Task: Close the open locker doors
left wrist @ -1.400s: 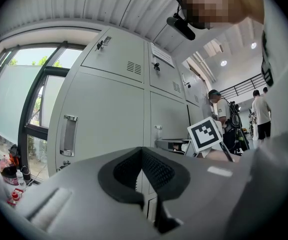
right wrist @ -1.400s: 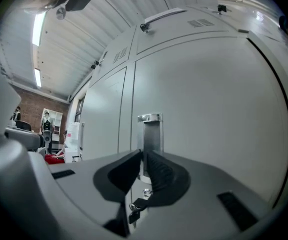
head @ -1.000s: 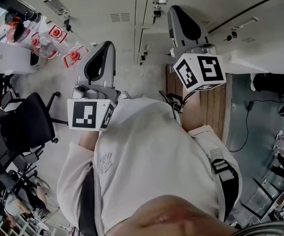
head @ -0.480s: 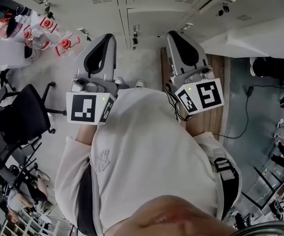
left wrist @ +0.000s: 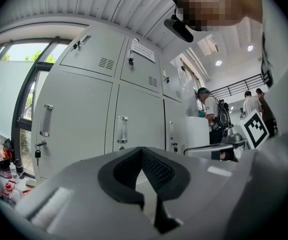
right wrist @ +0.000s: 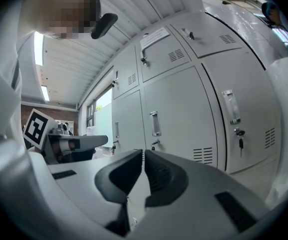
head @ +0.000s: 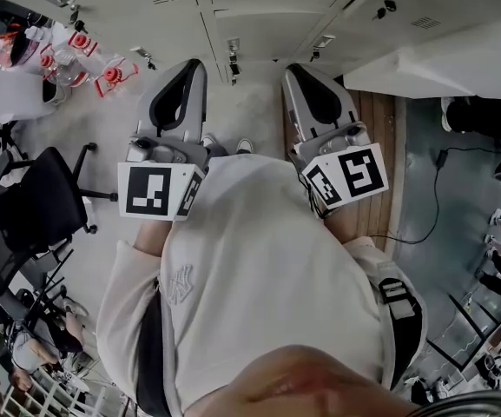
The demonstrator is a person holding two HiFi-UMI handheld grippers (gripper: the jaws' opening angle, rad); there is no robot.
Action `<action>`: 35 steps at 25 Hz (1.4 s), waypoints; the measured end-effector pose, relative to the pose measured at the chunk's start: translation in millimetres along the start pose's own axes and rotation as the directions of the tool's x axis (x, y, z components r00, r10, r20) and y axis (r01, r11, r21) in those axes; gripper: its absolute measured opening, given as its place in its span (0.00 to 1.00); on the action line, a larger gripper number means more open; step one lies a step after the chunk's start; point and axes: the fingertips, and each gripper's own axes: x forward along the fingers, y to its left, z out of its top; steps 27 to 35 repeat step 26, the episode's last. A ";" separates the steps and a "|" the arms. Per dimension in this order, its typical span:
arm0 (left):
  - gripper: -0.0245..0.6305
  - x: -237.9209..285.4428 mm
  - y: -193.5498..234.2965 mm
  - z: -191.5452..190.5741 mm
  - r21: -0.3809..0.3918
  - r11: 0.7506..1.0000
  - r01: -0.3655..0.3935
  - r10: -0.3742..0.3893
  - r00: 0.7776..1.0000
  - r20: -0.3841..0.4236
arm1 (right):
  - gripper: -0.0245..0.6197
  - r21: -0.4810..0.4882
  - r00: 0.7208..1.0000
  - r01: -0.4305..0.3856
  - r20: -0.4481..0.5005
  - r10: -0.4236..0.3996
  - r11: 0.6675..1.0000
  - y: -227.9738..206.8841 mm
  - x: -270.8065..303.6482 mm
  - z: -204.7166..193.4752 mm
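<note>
A bank of grey lockers [head: 241, 24] runs across the top of the head view, and the doors right in front of me are shut. At the top right a pale door panel [head: 441, 59] stands swung out from the bank. My left gripper [head: 191, 66] and right gripper [head: 295, 68] are held side by side, pointing at the lockers and short of them. Both are shut with nothing between the pads. The left gripper [left wrist: 141, 150] faces shut doors with handles [left wrist: 122, 129]. The right gripper [right wrist: 144, 152] faces other shut doors [right wrist: 178, 119].
A black office chair [head: 33, 215] stands at the left, beyond it a table with red-and-white items [head: 76, 55]. A wooden floor strip [head: 380, 129] and a cable [head: 432, 207] lie to the right. Keys hang in some locks [left wrist: 37, 153]. People [left wrist: 208, 109] stand further along.
The right gripper has come down and back toward my body, its marker cube now lower in the head view. The left gripper has barely moved. The lockers fill more of the top edge.
</note>
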 end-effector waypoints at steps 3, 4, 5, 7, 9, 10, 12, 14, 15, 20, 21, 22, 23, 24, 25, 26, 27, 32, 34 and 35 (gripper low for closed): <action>0.04 -1.7 -0.6 -1.7 -0.002 1.000 -0.010 0.010 1.000 -0.004 | 0.07 -0.009 1.000 -0.013 -0.007 0.013 1.000 2.1 -0.2 -1.8; 0.04 -2.1 -1.0 -2.2 -0.003 1.000 -0.012 0.012 1.000 -0.006 | 0.07 -0.010 1.000 -0.017 -0.010 0.017 1.000 2.5 -0.3 -2.6; 0.04 -2.5 -1.6 -2.4 -0.003 1.000 -0.014 0.014 1.000 -0.007 | 0.07 -0.010 1.000 -0.021 -0.012 0.021 1.000 2.8 -0.4 -3.4; 0.04 -3.2 -2.6 -1.8 -0.001 1.000 -0.015 0.015 1.000 -0.005 | 0.07 -0.009 1.000 -0.027 -0.014 0.026 1.000 3.2 -0.6 -4.5; 0.04 -3.5 -3.2 -0.4 0.001 1.000 -0.016 0.016 1.000 -0.001 | 0.07 -0.010 0.999 -0.031 -0.012 0.030 0.999 3.6 -0.5 -4.5; 0.04 -3.5 -3.5 0.4 0.001 1.000 -0.016 0.016 1.000 0.002 | 0.07 -0.011 0.999 -0.033 -0.011 0.033 0.999 3.7 -0.3 -4.2; 0.04 -3.4 -4.3 1.9 0.001 1.000 -0.016 0.016 1.000 0.006 | 0.07 -0.013 0.999 -0.036 -0.010 0.036 0.999 3.5 0.3 -3.5; 0.04 -3.1 -4.6 2.4 0.002 1.000 -0.017 0.017 1.000 0.007 | 0.07 -0.012 0.999 -0.035 -0.009 0.035 0.999 2.9 0.5 -3.1; 0.04 -3.0 -4.5 2.5 0.003 1.000 -0.018 0.018 1.000 0.006 | 0.07 -0.012 0.999 -0.036 -0.008 0.036 0.999 2.7 0.3 -3.1; 0.04 -1.4 -5.1 4.9 0.006 1.000 -0.023 0.023 1.000 0.009 | 0.07 -0.010 0.999 -0.037 -0.007 0.037 0.999 1.3 -1.1 -1.9; 0.04 -1.0 -5.4 4.9 0.007 1.000 -0.022 0.022 1.000 0.009 | 0.07 -0.010 0.999 -0.038 -0.007 0.038 0.999 1.0 -1.1 -1.9; 0.04 -0.7 -5.7 4.6 0.007 1.000 -0.022 0.022 1.000 0.008 | 0.07 -0.010 0.999 -0.038 -0.007 0.038 0.999 0.8 -1.1 -2.0; 0.04 -0.6 -6.2 4.2 0.007 1.000 -0.021 0.021 1.000 0.007 | 0.07 -0.009 0.999 -0.038 -0.007 0.038 0.999 0.7 -1.1 -2.2; 0.04 -0.5 -6.6 3.8 0.007 1.000 -0.020 0.020 1.000 0.006 | 0.07 -0.009 0.999 -0.038 -0.007 0.038 0.999 0.7 -1.3 -2.3; 0.04 -0.5 -7.1 3.5 0.007 1.000 -0.019 0.019 1.000 0.005 | 0.07 -0.008 0.999 -0.038 -0.007 0.038 0.999 0.7 -1.5 -2.3; 0.04 -0.5 -7.5 3.3 0.008 1.000 -0.018 0.018 1.000 0.004 | 0.07 -0.008 0.999 -0.039 -0.007 0.039 0.999 0.7 -1.7 -2.4; 0.04 -0.5 -7.5 3.3 0.008 1.000 -0.018 0.018 1.000 0.004 | 0.07 -0.008 0.999 -0.039 -0.007 0.039 0.999 0.7 -1.7 -2.4; 0.04 -0.5 -7.5 3.3 0.008 1.000 -0.018 0.018 1.000 0.004 | 0.07 -0.008 0.999 -0.039 -0.007 0.039 0.999 0.7 -1.7 -2.4; 0.04 -0.5 -7.5 3.3 0.008 1.000 -0.018 0.018 1.000 0.004 | 0.07 -0.008 0.999 -0.039 -0.007 0.039 0.999 0.7 -1.7 -2.4; 0.04 -0.5 -7.5 3.3 0.008 1.000 -0.018 0.018 1.000 0.004 | 0.07 -0.008 0.999 -0.039 -0.007 0.039 0.999 0.7 -1.7 -2.4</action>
